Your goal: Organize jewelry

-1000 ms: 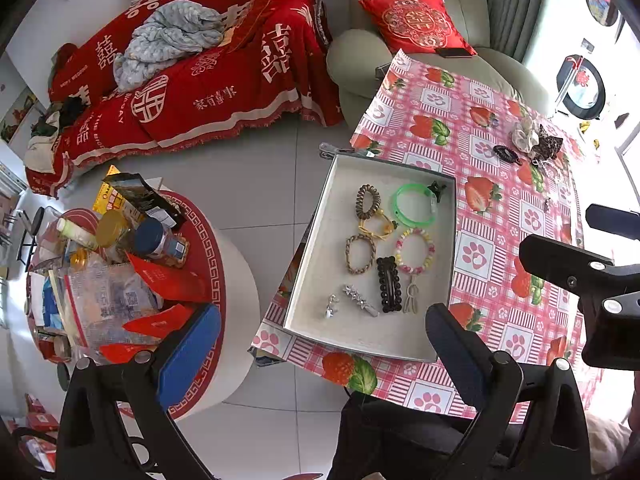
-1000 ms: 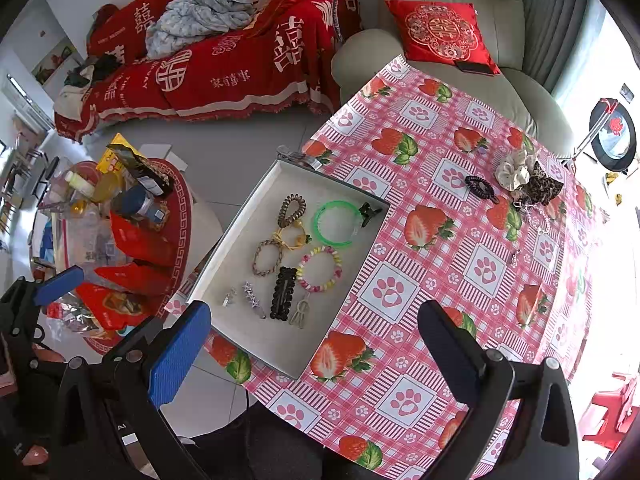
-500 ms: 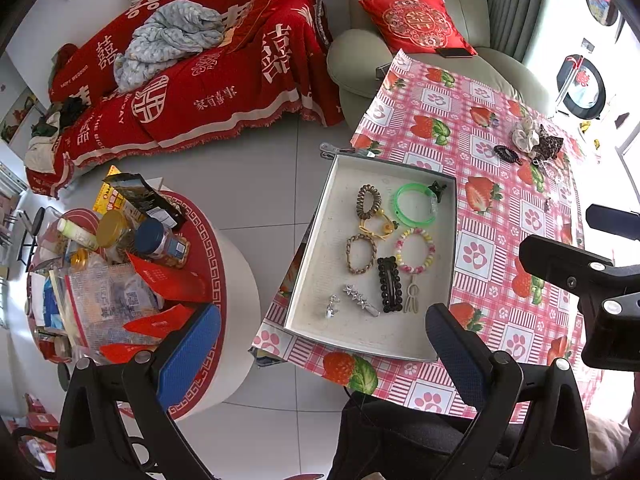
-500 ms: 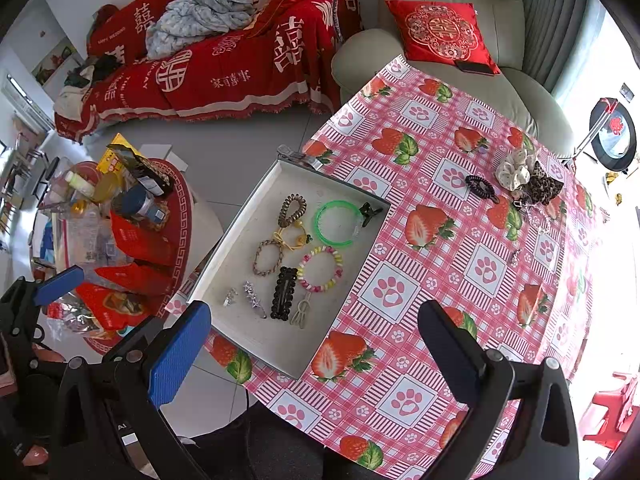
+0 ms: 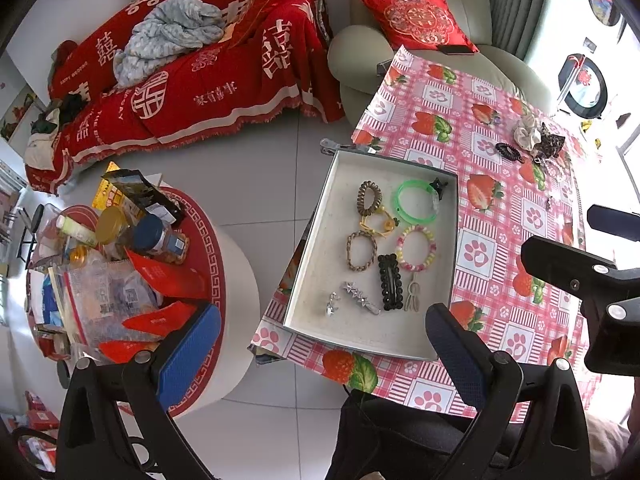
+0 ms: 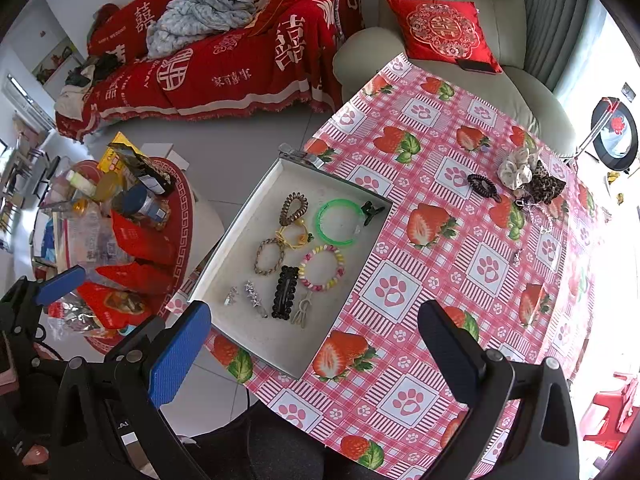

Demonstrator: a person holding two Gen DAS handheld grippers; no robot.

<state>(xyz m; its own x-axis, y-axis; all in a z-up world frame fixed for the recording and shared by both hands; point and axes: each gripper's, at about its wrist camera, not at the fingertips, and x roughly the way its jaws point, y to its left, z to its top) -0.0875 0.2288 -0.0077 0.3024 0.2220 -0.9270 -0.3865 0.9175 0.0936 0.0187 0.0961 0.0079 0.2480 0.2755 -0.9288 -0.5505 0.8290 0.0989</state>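
Observation:
A shallow white tray point(image 5: 316, 240) point(image 6: 236, 232) lies at the near left corner of the table. In it are a green bangle point(image 5: 416, 202) point(image 6: 338, 222), a beaded pastel bracelet point(image 5: 416, 248) point(image 6: 322, 268), a black hair clip point(image 5: 389, 282) point(image 6: 285, 292), a brown coil tie point(image 6: 293, 208), a braided band point(image 6: 269, 256) and small silver clips point(image 6: 254, 296). Far across the table lie a black coil tie point(image 6: 482, 185), a cream scrunchie point(image 6: 516, 168) and a leopard scrunchie point(image 6: 546, 186). My left gripper point(image 5: 320, 344) and right gripper point(image 6: 316, 344) are both open and empty, held high over the near edge.
The table wears a pink strawberry-print cloth point(image 6: 440, 264). A round red-rimmed side table point(image 5: 120, 272) crowded with jars and packets stands to the left. A red-covered sofa point(image 5: 192, 68) and a pale armchair point(image 6: 448, 32) with a red cushion lie beyond.

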